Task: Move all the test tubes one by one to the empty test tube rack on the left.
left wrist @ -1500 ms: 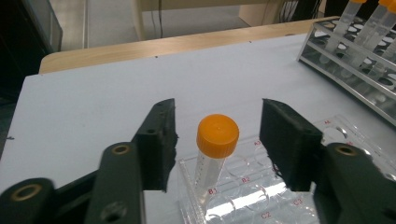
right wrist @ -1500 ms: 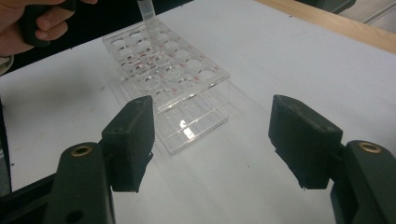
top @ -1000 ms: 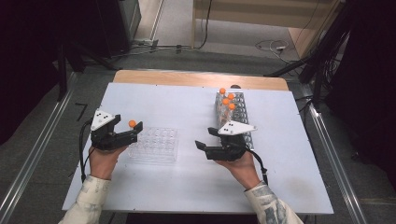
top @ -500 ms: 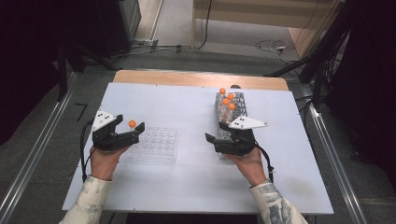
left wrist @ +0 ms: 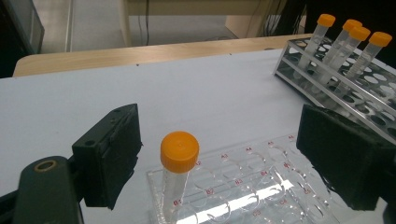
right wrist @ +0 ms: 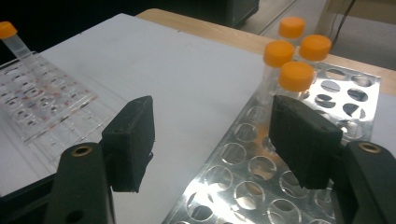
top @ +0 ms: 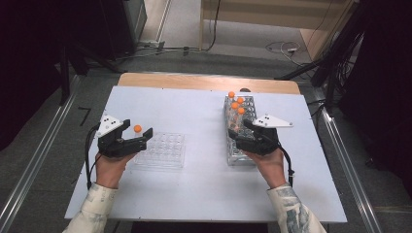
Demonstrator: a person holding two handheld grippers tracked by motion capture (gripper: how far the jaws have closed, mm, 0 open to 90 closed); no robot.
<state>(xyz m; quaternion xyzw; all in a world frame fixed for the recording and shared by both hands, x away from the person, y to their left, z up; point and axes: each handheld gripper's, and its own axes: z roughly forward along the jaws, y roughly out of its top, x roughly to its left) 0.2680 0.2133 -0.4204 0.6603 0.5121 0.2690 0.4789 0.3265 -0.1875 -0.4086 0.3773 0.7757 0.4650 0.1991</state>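
A clear tube with an orange cap (top: 137, 128) (left wrist: 180, 151) stands upright in a corner hole of the clear plastic rack (top: 163, 151) (left wrist: 261, 182). My left gripper (top: 138, 132) (left wrist: 219, 140) is open with this tube between its jaws, neither pad touching it. Several more orange-capped tubes (top: 237, 104) (right wrist: 295, 74) stand at the far end of the metal rack (top: 238, 158) (right wrist: 243, 186). My right gripper (top: 238, 131) (right wrist: 212, 126) is open and empty, hovering over the metal rack's left side just short of those tubes.
The white table top (top: 204, 111) has a wooden strip (top: 204, 81) along its far edge. The metal rack (left wrist: 355, 88) and its tubes (left wrist: 348, 32) show to the right in the left gripper view. The clear rack (right wrist: 42, 98) lies left in the right gripper view.
My right gripper has moved rightward from the open table between the racks to over the metal rack. The left gripper and its tube have stayed put.
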